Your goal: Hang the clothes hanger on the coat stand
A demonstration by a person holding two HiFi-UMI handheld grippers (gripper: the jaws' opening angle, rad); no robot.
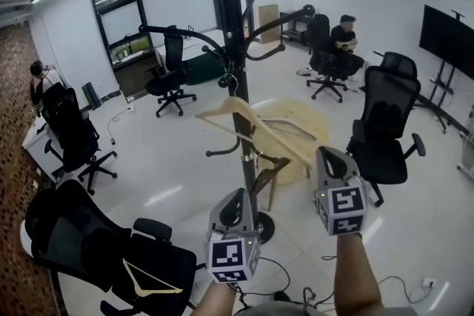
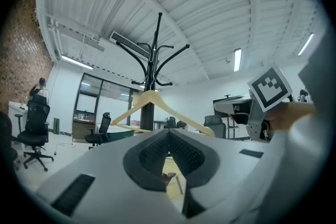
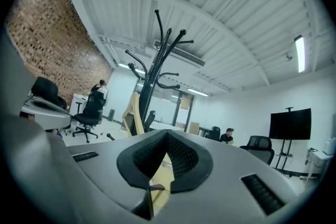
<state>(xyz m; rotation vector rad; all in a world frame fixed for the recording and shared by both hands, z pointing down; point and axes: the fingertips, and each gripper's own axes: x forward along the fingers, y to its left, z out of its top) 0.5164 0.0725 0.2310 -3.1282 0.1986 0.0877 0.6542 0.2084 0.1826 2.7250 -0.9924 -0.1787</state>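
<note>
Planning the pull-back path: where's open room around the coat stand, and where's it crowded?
Free: the white floor left of the coat stand, ringed by black chairs, and the bare upper hook on that side. Tight: right of it, where the wooden hanger, the round table and a mesh chair crowd together.

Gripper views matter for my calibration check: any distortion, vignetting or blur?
Left gripper view: dark circular vignette, ceiling ribs bowed, pale wooden clothes hanger sharp. Right gripper view: fisheye bowing, black metal coat stand leaning. Head view: milder distortion.
</note>
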